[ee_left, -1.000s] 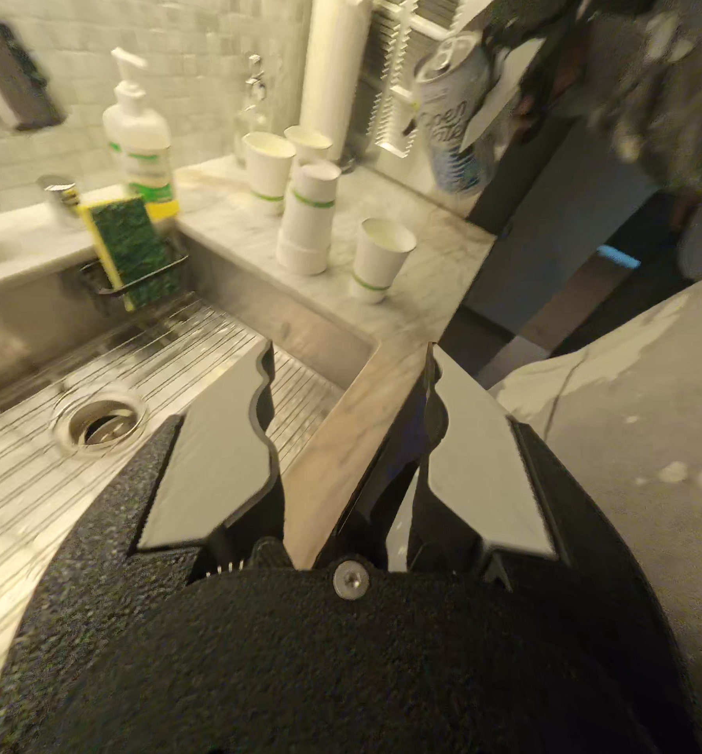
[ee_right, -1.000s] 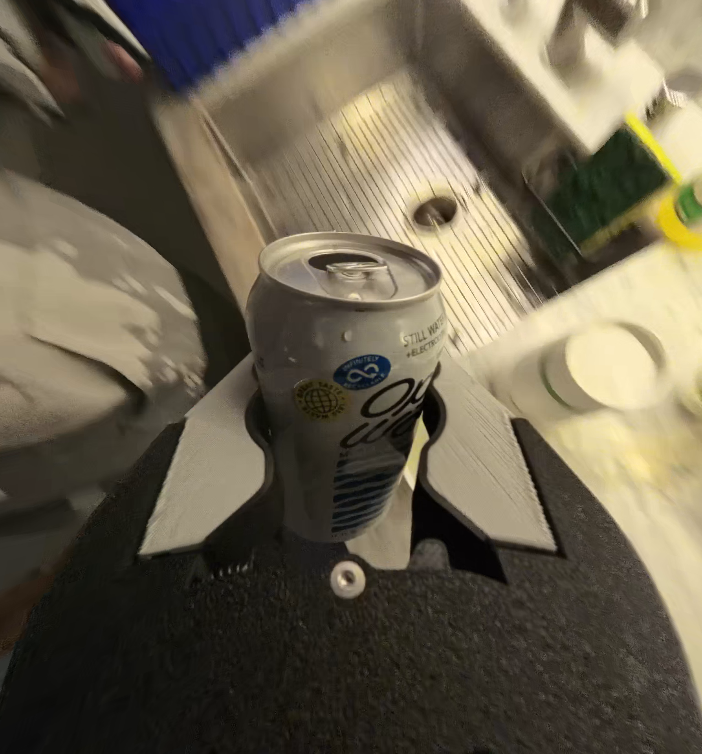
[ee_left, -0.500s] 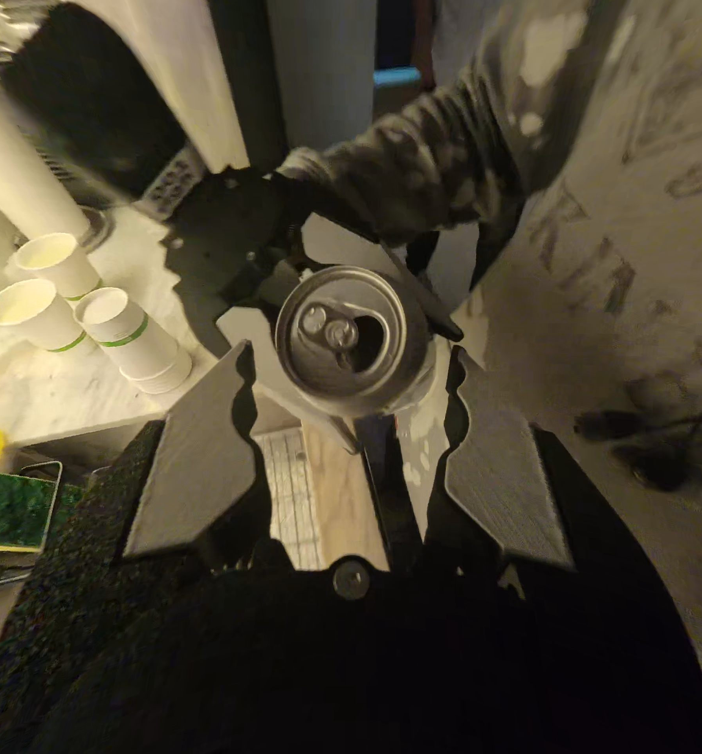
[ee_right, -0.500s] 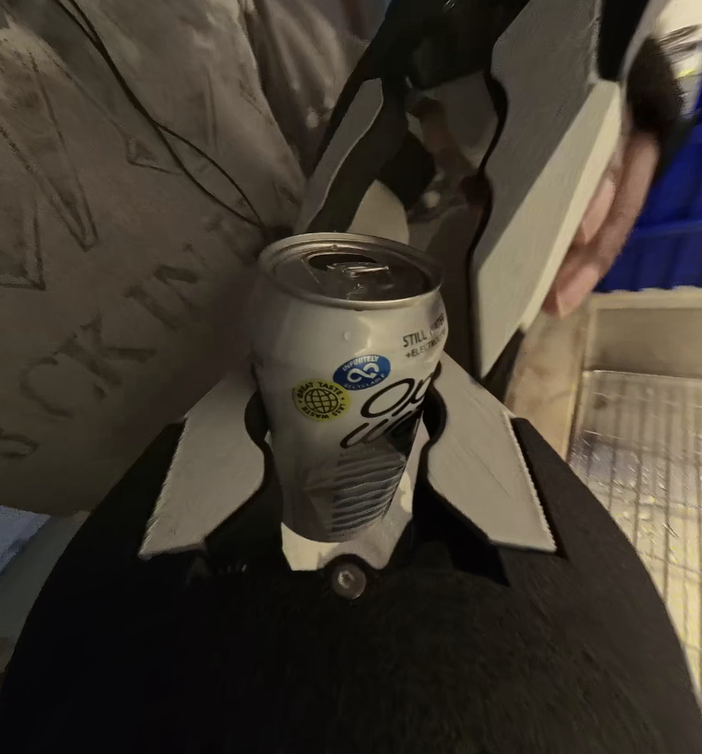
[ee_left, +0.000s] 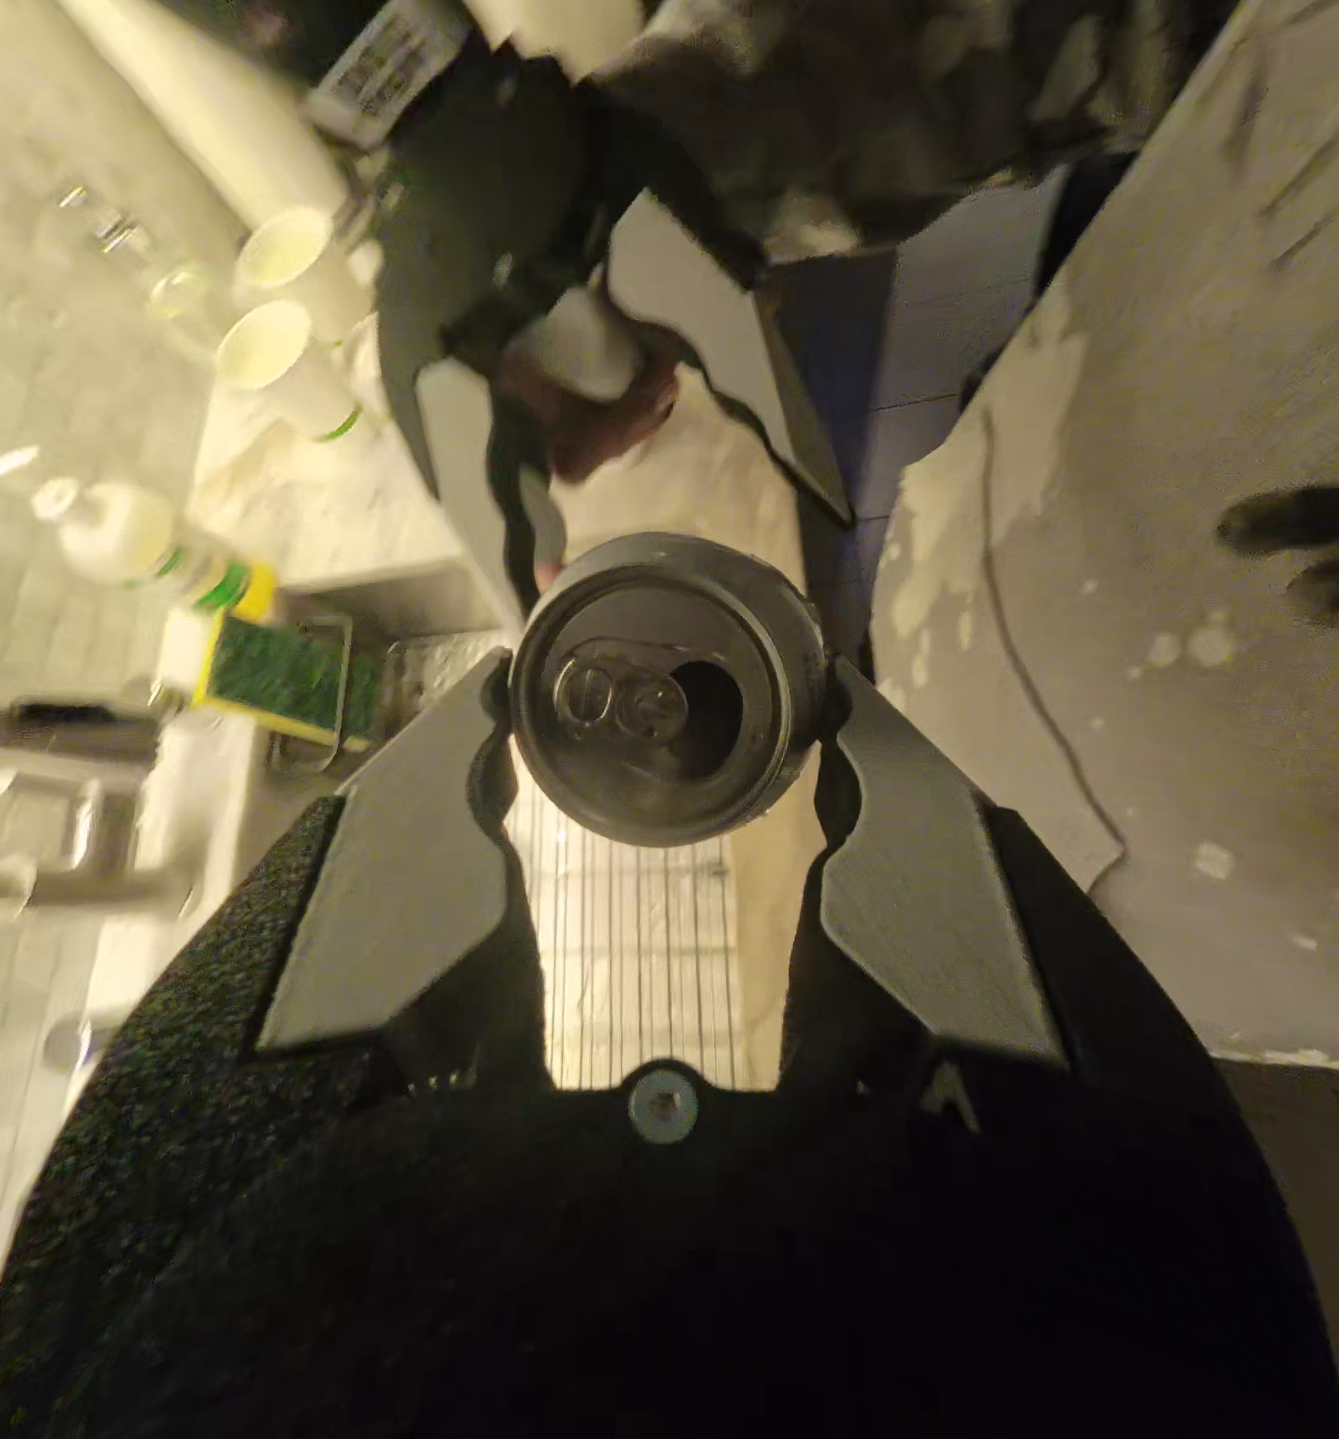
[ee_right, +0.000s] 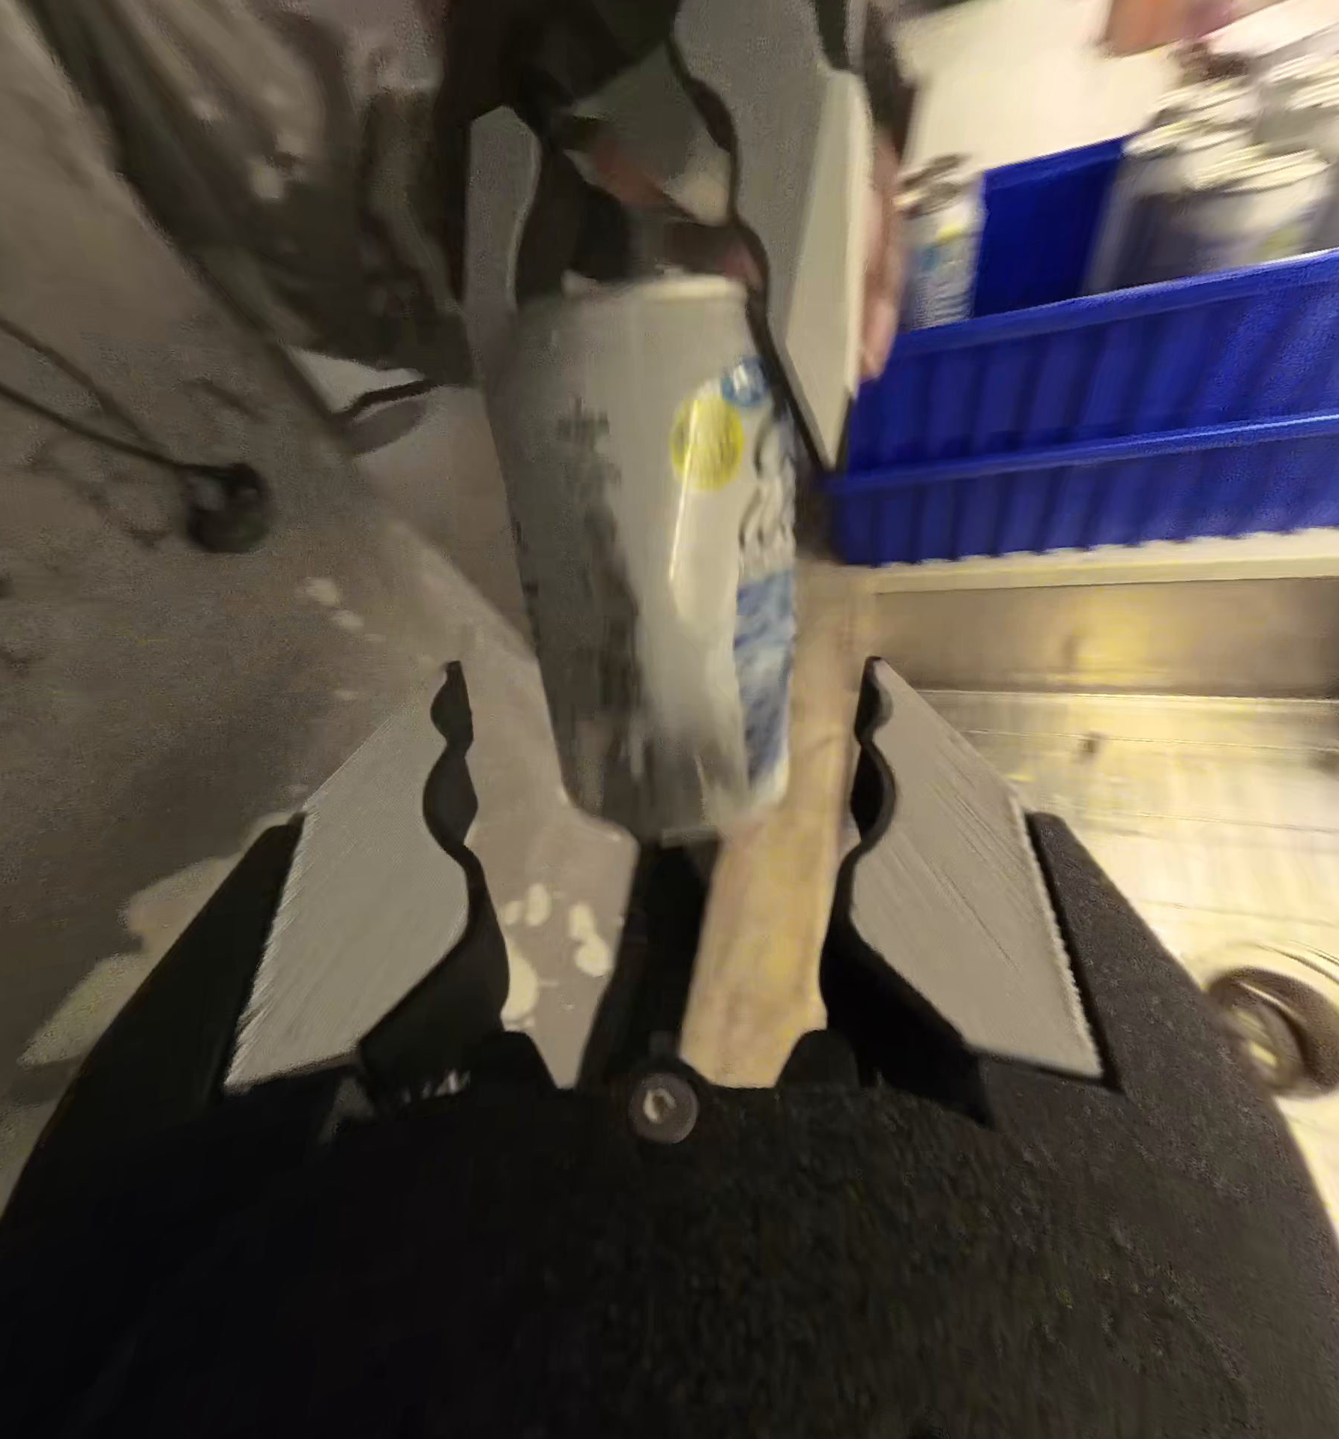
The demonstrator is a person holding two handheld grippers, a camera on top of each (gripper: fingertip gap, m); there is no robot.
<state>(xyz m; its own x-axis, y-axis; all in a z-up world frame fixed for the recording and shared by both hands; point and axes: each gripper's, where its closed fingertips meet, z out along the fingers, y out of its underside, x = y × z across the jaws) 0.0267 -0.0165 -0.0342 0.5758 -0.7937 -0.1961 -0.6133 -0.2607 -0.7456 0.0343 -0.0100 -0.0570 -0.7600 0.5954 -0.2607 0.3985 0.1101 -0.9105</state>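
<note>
A silver drink can [ee_left: 662, 701] with an open tab sits between the fingertips of my left gripper [ee_left: 666, 677], which is shut on its sides; its top faces the camera. It is held above the sink's wire grid [ee_left: 635, 934]. My right gripper [ee_right: 662, 677] is open and empty, its jaws wide apart just below the can [ee_right: 650, 545]. In the right wrist view the left gripper's finger [ee_right: 814, 296] clamps the can's far end. In the left wrist view the right gripper [ee_left: 689, 498] shows beyond the can, held by a hand [ee_left: 588, 389].
A steel sink [ee_right: 1117, 779] with a drain [ee_right: 1273, 1028] lies right of a marble counter edge [ee_right: 775, 895]. Blue bins [ee_right: 1117, 436] stand behind it. A sponge [ee_left: 277, 677], a soap bottle [ee_left: 144, 545] and paper cups [ee_left: 277, 343] are on the left. A person's grey garment [ee_left: 1156, 389] is close. Less than 4 cm separates the two grippers' tips.
The can passed from my right gripper to my left. The right gripper opened and drew back; the left closed on the can's sides over the sink.
</note>
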